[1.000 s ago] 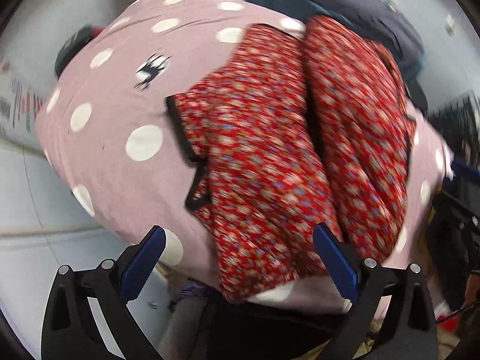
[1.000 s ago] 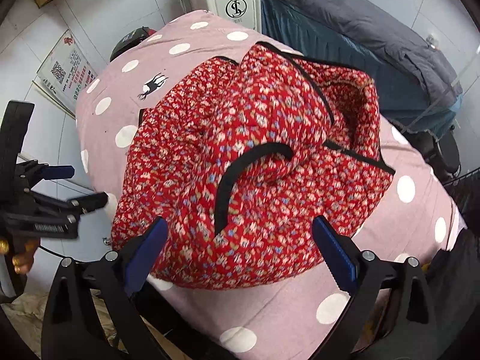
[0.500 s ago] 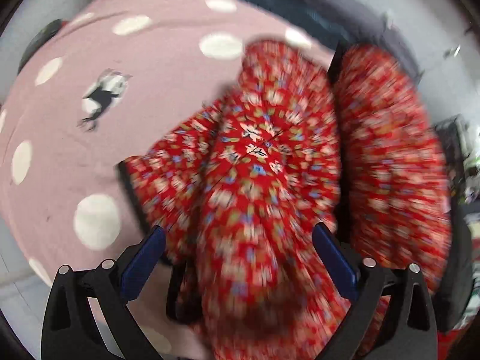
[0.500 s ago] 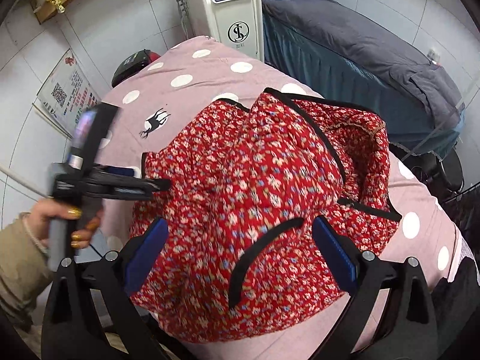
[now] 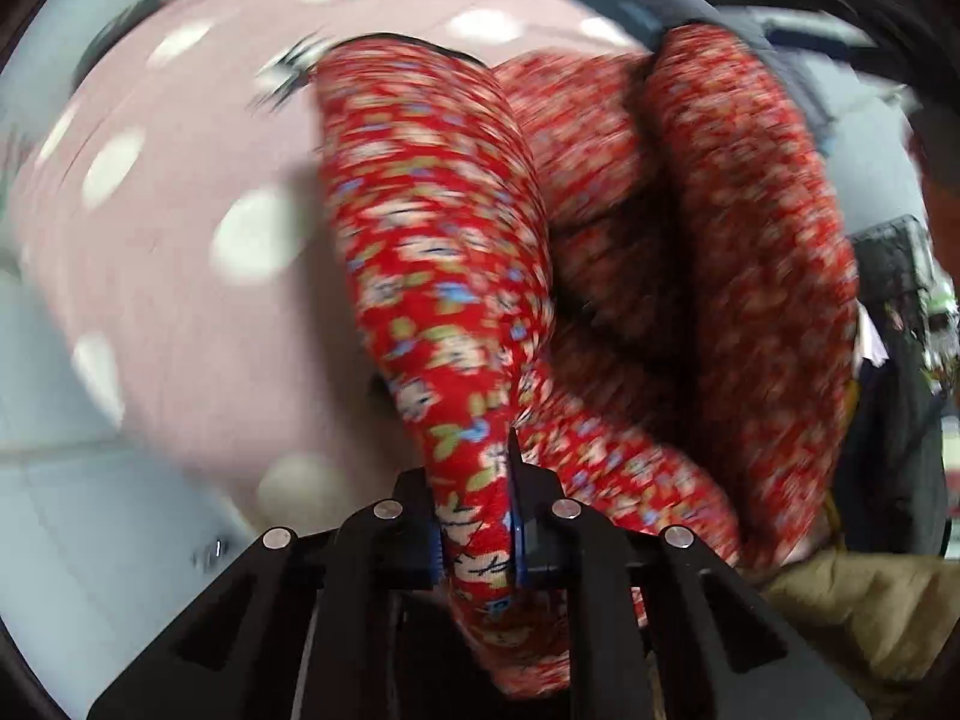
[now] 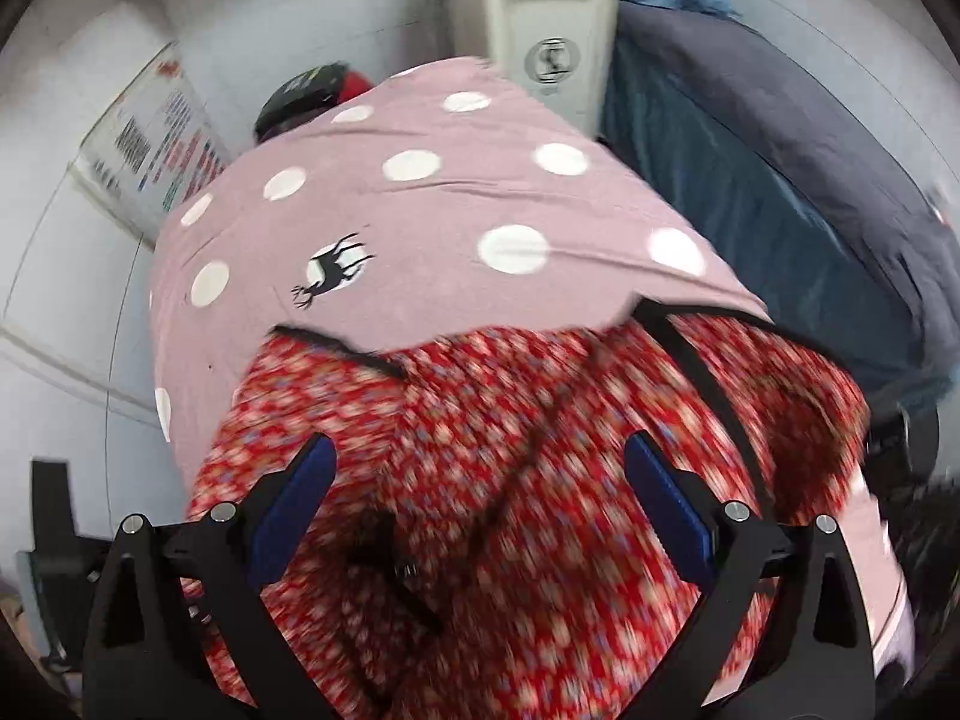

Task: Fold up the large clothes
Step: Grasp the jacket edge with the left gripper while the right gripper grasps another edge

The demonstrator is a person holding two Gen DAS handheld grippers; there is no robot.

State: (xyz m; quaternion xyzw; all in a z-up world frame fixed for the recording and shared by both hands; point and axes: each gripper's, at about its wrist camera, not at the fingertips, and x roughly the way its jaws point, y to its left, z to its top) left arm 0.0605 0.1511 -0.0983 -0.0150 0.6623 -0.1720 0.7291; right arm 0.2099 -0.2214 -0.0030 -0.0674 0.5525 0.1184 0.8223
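Red floral quilted garment with black trim [image 6: 540, 510] heaped on pink bedsheet with white polka dots [image 6: 420, 210]. Pinched by left hand-held gripper [image 5: 477, 534]; right hand-held gripper [image 6: 480, 516] spread wide above. White tiled walls, white machine [image 6: 549, 30], dark grey bedding [image 6: 780, 138] beyond.

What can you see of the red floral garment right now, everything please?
The red floral garment is a soft, padded-looking fabric printed with small pale, blue and green flowers, edged in black trim. It lies bunched in thick folds on the pink polka-dot cover, not yet folded flat. The left tongs are shut on one rolled fold, pads pressing both sides. The right tongs hang open above it, not gripping. Motion blur hides finer detail.
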